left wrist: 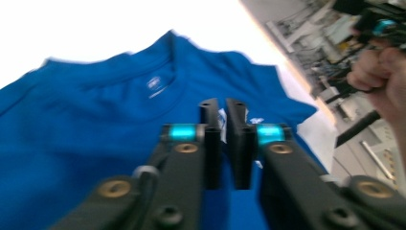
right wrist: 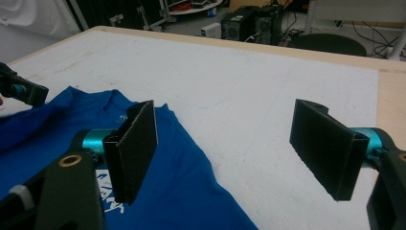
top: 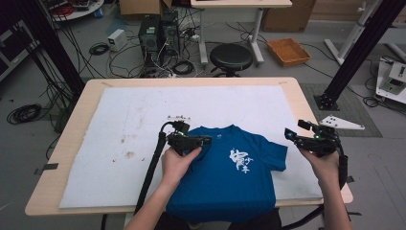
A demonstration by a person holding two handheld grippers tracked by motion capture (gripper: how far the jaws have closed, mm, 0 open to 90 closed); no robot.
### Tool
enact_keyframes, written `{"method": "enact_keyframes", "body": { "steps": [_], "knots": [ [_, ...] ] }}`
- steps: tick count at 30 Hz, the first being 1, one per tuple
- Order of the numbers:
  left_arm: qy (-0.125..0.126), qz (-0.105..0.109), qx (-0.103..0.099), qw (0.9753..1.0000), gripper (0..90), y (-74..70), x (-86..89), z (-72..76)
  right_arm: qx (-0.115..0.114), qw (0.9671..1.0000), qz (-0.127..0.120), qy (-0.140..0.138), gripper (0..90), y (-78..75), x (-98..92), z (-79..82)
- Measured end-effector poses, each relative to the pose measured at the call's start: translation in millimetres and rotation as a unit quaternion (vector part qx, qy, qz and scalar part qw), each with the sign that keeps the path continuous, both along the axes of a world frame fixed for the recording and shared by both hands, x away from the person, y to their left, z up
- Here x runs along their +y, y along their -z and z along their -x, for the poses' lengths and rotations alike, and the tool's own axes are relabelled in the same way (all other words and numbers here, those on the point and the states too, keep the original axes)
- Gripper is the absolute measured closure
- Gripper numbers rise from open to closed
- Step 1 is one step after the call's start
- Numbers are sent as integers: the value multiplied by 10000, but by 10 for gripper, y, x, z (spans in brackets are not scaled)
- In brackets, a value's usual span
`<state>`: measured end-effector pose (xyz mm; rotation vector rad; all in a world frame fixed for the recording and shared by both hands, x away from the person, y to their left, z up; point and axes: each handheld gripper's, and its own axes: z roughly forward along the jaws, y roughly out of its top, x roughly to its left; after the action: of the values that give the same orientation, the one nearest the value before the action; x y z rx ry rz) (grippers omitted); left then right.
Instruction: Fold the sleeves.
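Lying flat at the near edge of the table, the blue T-shirt has its hem cut off by the bottom of the high view, so we cannot see how far it hangs over; its white chest print is too small to read, and in the left gripper view the collar label is blurred. We see the left gripper over the shirt's left shoulder, just below the collar, its jaws pressed almost together with only a thin slit between them and no cloth caught there (whether they touch the fabric we cannot tell); the right gripper hovers just beyond the right sleeve, its jaws spread wide over bare sheet. The shirt rests on a white sheet, stained brown at the left, covering a pale wooden table; behind stand a round black stool, computer towers, tangled cables on grey floor and an orange tray. The cloth looks soft and matte; the jaw pads are flat, black, rough-faced.
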<state>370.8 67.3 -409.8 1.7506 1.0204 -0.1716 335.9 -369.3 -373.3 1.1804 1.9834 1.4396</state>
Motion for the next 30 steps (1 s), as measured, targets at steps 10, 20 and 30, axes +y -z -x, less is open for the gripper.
{"method": "enact_keyframes", "body": {
  "steps": [10, 20, 30],
  "knots": [
    [-258, -295, -1031, 9939, 587, -112, 268, 177, 123, 9995, -35, 272, 269, 44, -78, -8],
    [-922, -938, -2027, 9704, 506, -124, 987, 358, 607, 9966, 72, 553, 423, 218, -185, -51],
    [-1216, -881, -2044, 9673, 505, -125, 1438, 401, 1538, 9864, 446, 360, 687, 551, -140, -212]
  ]
}}
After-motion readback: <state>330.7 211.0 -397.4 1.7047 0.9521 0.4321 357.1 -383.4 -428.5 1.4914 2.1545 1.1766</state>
